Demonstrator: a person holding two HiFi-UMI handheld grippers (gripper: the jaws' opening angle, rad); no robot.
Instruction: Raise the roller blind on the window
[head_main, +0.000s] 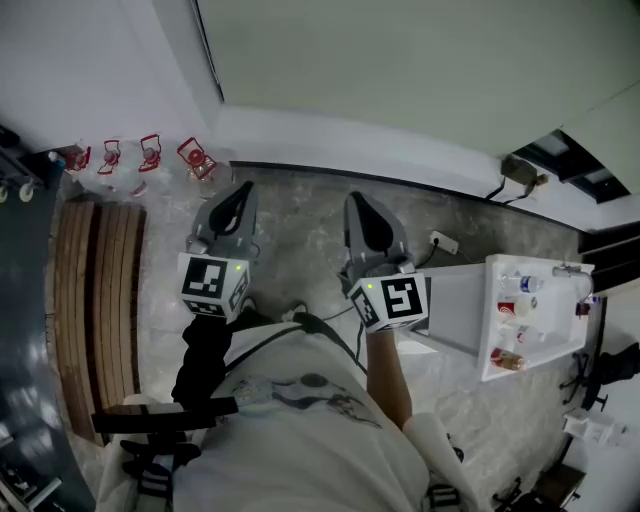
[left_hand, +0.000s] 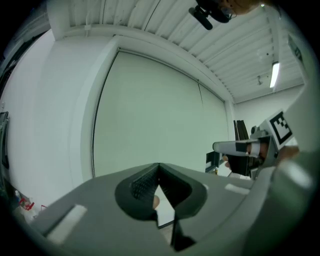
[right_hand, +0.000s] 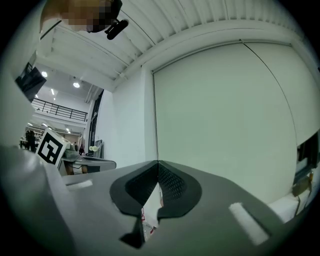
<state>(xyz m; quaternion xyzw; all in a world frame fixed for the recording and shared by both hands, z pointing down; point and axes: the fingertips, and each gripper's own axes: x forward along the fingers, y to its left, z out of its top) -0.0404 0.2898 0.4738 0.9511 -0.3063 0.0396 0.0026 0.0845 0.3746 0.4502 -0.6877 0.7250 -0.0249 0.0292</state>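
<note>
Pale-green roller blind (right_hand: 225, 115) hangs straight down, lowered.

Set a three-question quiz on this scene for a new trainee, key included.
1. True or false: the roller blind is already rolled all the way up.
2. What does the right gripper hold? A) a pull cord B) nothing, its jaws are together C) a bottle
3. On which side of the person does the white table with the bottles stand?

Key: 1 false, the blind hangs down over the window. 2 B. 3 the person's right.
</note>
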